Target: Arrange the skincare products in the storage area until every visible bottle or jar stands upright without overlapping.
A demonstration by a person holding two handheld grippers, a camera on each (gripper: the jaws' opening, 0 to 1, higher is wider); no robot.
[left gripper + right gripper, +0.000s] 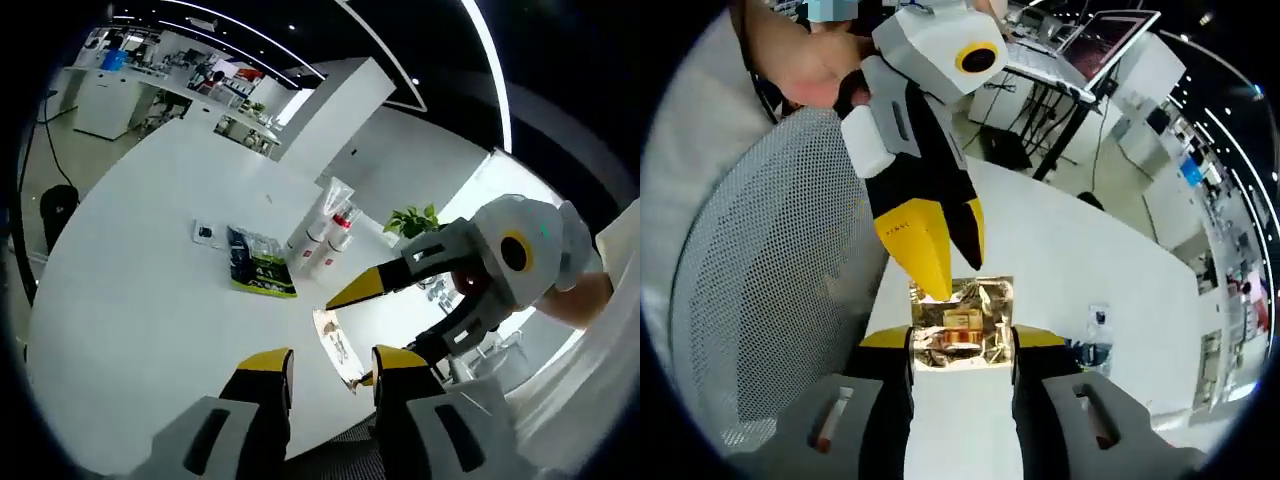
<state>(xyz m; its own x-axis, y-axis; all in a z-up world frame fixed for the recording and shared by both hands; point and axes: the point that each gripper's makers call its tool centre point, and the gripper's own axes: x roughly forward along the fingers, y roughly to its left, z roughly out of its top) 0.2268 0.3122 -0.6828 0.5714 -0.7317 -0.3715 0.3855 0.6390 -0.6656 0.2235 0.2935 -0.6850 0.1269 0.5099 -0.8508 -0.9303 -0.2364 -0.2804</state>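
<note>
On the white table [140,250], white skincare bottles [322,238] stand upright inside a clear plastic bag [335,200], with a dark green packet [258,265] lying flat just beside them. At the table's near edge a shiny gold pouch [965,320] holds small reddish-brown items I cannot make out. The right gripper [962,345] is spread around the pouch without touching it; the left gripper [330,370] is parted on nothing.

Both grippers [330,375] [962,355] have grey bodies and black fingers [262,385] tipped in yellow
</note>
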